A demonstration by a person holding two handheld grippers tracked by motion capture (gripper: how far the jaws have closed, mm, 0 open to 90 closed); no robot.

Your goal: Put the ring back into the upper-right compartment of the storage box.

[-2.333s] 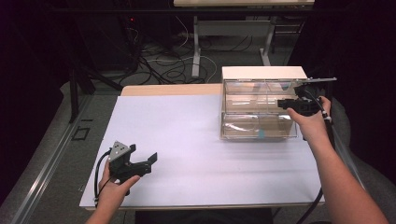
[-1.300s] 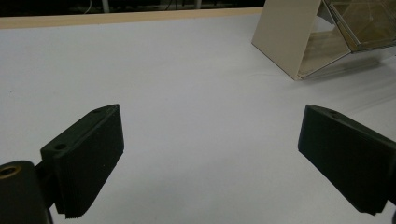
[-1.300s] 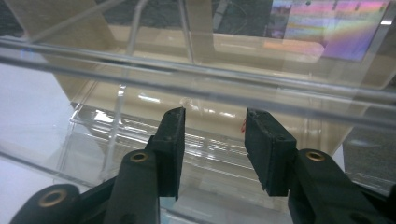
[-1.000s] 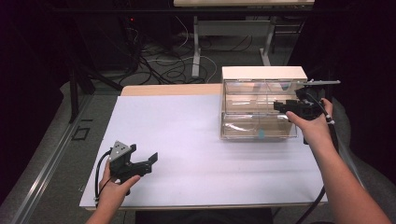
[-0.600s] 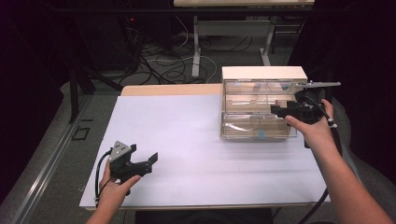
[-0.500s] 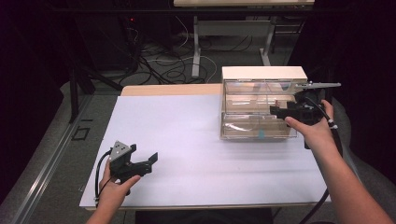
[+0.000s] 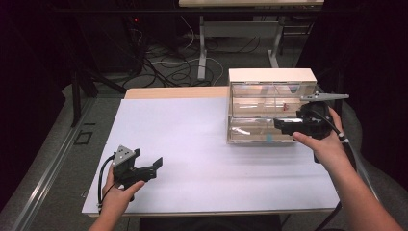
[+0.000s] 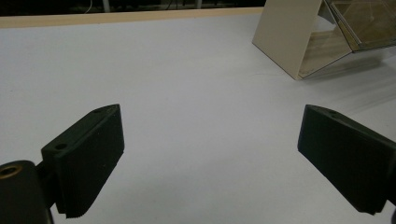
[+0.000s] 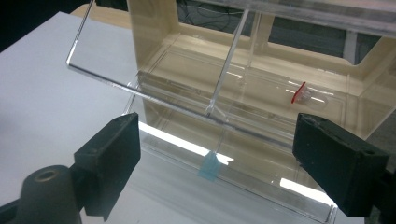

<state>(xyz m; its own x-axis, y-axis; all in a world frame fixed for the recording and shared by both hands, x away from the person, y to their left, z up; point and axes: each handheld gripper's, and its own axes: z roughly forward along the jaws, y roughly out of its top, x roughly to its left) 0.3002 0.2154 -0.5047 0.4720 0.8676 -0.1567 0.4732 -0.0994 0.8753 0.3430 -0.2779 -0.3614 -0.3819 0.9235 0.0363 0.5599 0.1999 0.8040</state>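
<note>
High view: at the near left of the white table, the left gripper rests in the person's hand, its jaws spread wide with nothing between them. Farther off, at the right, the right gripper sits at the front of the clear drawer cabinet; its jaws have just been opening and stand released, gripping nothing. Right gripper view: a pulled-out clear drawer with a small blue tab lies between the jaws, and a red-capped vial rests in the compartment beyond.
</note>
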